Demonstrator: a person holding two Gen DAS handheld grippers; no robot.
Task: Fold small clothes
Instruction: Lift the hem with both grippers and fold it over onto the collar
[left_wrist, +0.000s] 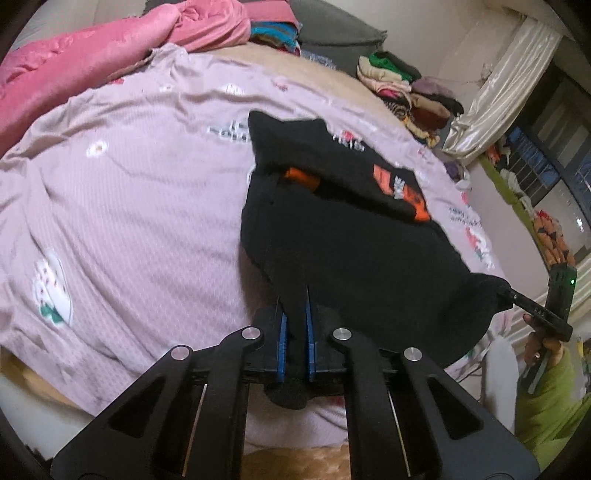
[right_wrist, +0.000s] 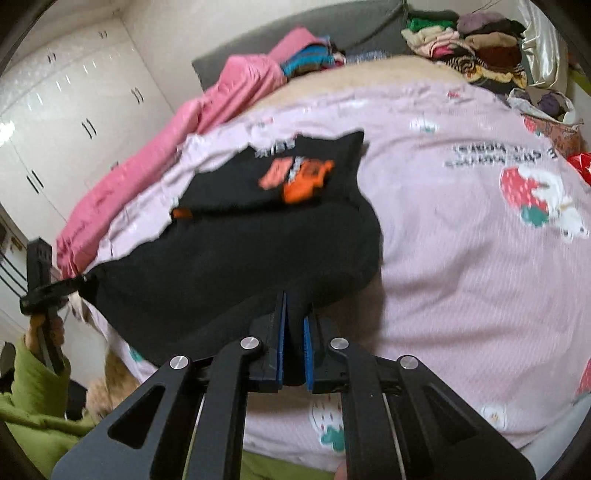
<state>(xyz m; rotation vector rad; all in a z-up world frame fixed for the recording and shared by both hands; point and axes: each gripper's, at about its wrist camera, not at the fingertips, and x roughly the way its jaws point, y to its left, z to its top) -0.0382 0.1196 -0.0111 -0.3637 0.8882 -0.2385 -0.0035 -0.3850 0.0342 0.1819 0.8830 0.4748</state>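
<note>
A small black garment (left_wrist: 351, 236) with an orange print (left_wrist: 402, 188) is held over the pink bed sheet (left_wrist: 129, 192). My left gripper (left_wrist: 293, 295) is shut on its near left corner. My right gripper (right_wrist: 294, 302) is shut on the other near corner and also shows at the right edge of the left wrist view (left_wrist: 517, 295). The garment (right_wrist: 229, 251) hangs stretched between the two grippers, its far part with the orange print (right_wrist: 299, 177) lying on the sheet (right_wrist: 461, 240). The left gripper shows at the left edge of the right wrist view (right_wrist: 70, 284).
A pink quilt (left_wrist: 92, 62) lies bunched along the far left of the bed. Piles of folded clothes (left_wrist: 406, 92) sit at the head of the bed by a grey headboard (right_wrist: 295, 40). White wardrobes (right_wrist: 66, 110) stand to the left.
</note>
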